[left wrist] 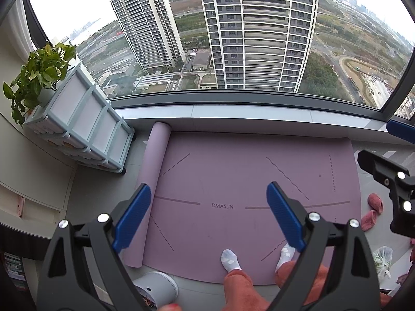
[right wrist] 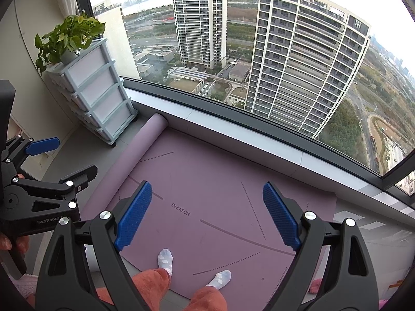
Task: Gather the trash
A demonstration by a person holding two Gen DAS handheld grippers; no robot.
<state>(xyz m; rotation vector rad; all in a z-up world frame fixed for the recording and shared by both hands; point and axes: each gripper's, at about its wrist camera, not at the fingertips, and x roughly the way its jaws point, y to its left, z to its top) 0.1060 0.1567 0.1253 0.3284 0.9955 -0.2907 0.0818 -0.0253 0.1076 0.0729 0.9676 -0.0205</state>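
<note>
My left gripper [left wrist: 208,188] hangs open over a purple yoga mat [left wrist: 233,171], with nothing between its blue pads. My right gripper [right wrist: 207,185] is open too and empty above the same mat [right wrist: 220,171]. Each shows in the other's view: the right gripper [left wrist: 381,145] at the right edge, the left gripper [right wrist: 70,155] at the left edge. A crumpled clear plastic bag [left wrist: 382,258] lies on the floor right of the mat. A white round bin [left wrist: 158,285] sits at the mat's near left corner, partly hidden by my left finger.
A person's feet in white socks [left wrist: 230,259] and orange trousers stand on the mat's near edge. Pink slippers [left wrist: 373,211] lie to the mat's right. A light-blue drawer unit [left wrist: 85,124] with a potted plant [left wrist: 36,77] stands at the left wall. A window ledge [left wrist: 246,116] borders the far side.
</note>
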